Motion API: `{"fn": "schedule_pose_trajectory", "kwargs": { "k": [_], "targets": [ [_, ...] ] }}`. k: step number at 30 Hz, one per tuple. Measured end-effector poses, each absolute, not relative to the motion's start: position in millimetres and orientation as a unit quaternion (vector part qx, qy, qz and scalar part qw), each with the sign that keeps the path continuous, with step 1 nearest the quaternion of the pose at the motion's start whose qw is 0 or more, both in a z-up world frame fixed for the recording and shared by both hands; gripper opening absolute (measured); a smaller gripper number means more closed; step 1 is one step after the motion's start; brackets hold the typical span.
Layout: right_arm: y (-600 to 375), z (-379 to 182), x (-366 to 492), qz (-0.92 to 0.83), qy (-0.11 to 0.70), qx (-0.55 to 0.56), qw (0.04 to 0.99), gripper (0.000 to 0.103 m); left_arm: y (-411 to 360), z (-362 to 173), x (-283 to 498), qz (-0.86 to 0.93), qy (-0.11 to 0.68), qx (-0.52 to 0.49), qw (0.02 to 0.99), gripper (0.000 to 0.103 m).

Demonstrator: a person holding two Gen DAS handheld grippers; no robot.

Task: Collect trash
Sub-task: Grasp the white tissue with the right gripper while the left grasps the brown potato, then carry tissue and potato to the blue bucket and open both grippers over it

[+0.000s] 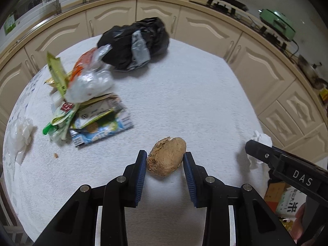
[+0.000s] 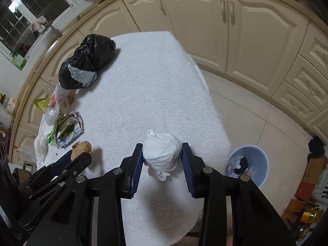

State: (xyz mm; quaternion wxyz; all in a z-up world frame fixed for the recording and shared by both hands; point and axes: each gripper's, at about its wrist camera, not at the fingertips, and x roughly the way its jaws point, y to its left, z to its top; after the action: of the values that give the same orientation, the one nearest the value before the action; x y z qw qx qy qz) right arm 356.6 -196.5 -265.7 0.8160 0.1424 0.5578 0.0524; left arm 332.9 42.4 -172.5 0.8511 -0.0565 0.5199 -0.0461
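While the left gripper (image 1: 165,157) pinches a brown fibrous lump (image 1: 166,156) between its blue pads, the right gripper (image 2: 162,155) pinches a crumpled white tissue ball (image 2: 162,154) in the same way. Both things hang over the white towel-covered table (image 1: 184,94).

On the side of the right gripper, seen from the left wrist camera, the white letters "DAS" can be read. A heap of wrappers and flattened cartons (image 1: 86,106) lies on the left part of the table; its printing is too blurred to read. Behind it sits a black plastic bag (image 1: 135,43) with a grey patch.

On the floor beside the table stands a pale blue bin (image 2: 249,163), partly hidden by the right finger; its contents are hard to make out. Cardboard boxes (image 2: 311,174) at the frame edge are cut off.
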Motion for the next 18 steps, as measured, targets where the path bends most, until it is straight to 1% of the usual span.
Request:
{"fn": "schedule_pose_trajectory", "kwargs": {
  "k": [11,18],
  "targets": [
    [-266.0,-259.4,325.7,-0.004,0.541,0.184,0.821,0.037,-30.7,-167.0,332.1,-0.111,0.522,-0.011,0.845,0.032],
    [-324.4,-259.2,295.9,-0.048,0.529,0.22,0.818,0.037,-102.3,-169.0,327.5,-0.165,0.519,0.037,0.838,0.032]
  ]
}}
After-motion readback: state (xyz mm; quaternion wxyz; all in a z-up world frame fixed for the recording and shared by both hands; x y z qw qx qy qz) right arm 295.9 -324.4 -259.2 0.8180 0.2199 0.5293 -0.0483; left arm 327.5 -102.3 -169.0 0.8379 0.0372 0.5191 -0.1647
